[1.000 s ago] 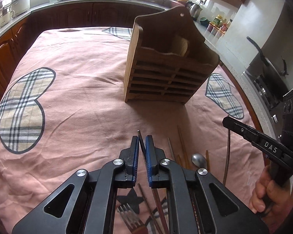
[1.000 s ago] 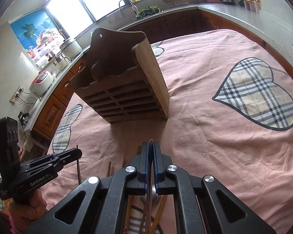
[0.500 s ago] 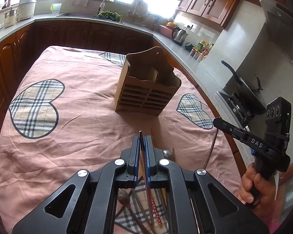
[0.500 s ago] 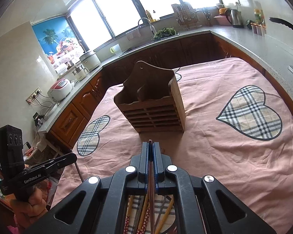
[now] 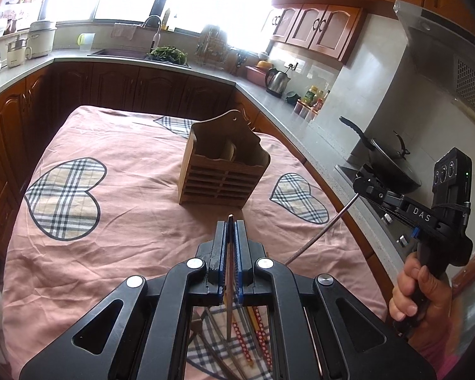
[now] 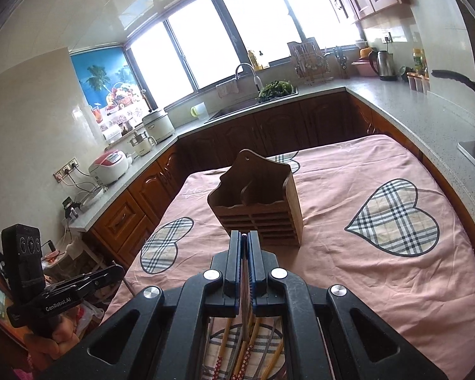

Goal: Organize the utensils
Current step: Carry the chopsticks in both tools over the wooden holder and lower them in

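Nearest the cameras, a loose pile of chopsticks and other utensils lies on the plaid patch at the near edge of the pink heart-print tablecloth. Some are red with white dots, some plain bamboo; a fork's tines seem to show among them, though the gripper frames cut most of the pile off.

Above the pile, the left gripper is closed on a slim dark stick, probably a metal chopstick, which runs down between the blue pads and hangs over the pile. Its lower end is lost among the other pieces. The right gripper is likewise pinched narrow on a thin rod; in the left view it slants down from the jaws toward the table. Whether it is a chopstick or a spoon handle cannot be told, since its lower end is hidden behind the left frame. Both pieces are held near one end, likely so they dangle upright and can drop straight into a slot.

Farther on, near the middle of the table, the wooden slatted utensil holder stands upright with its open top toward both grippers. A pale object shows inside one compartment; the rest of the interior is out of sight.

Behind it, kitchen worktops ring the table.
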### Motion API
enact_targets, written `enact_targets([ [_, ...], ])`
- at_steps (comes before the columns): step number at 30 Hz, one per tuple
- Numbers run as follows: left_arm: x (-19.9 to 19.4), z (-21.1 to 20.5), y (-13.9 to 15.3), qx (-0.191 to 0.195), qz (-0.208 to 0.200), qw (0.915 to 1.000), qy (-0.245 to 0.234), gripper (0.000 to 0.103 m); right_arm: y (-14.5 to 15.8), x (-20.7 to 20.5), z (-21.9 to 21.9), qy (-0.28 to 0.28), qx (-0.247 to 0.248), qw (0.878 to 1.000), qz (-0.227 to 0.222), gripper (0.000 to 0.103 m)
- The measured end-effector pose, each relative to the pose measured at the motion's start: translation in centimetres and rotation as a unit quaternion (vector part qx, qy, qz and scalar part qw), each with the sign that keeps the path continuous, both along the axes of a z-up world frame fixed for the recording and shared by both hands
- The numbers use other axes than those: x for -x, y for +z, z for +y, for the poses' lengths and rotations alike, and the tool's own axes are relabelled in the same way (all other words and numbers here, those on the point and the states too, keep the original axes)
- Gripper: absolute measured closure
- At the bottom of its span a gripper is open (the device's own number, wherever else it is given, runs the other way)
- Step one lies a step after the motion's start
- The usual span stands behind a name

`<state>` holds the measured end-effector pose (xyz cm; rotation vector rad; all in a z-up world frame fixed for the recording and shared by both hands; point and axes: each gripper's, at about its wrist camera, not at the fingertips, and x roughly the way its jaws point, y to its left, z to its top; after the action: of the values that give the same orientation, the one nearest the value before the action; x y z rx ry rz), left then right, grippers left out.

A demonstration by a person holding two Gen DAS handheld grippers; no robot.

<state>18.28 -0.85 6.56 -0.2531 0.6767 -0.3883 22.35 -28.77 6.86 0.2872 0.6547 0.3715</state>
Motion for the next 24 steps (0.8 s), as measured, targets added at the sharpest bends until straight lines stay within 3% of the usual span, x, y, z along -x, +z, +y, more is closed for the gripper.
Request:
enact_targets([
  [11,-1.5,0.5,3.3,0.003,-0.062,0.998,0.014,0.1,1.7,-1.7,-0.5,-0.017,-0.009,0.999,-0.033,0.099],
  [24,-8.4,1.7,9.3,0.031,-0.14,0.9883,0.054,0.1,6.0,-8.1,-1.9,-0.061,-0.032,0.993,-0.092,0.099],
])
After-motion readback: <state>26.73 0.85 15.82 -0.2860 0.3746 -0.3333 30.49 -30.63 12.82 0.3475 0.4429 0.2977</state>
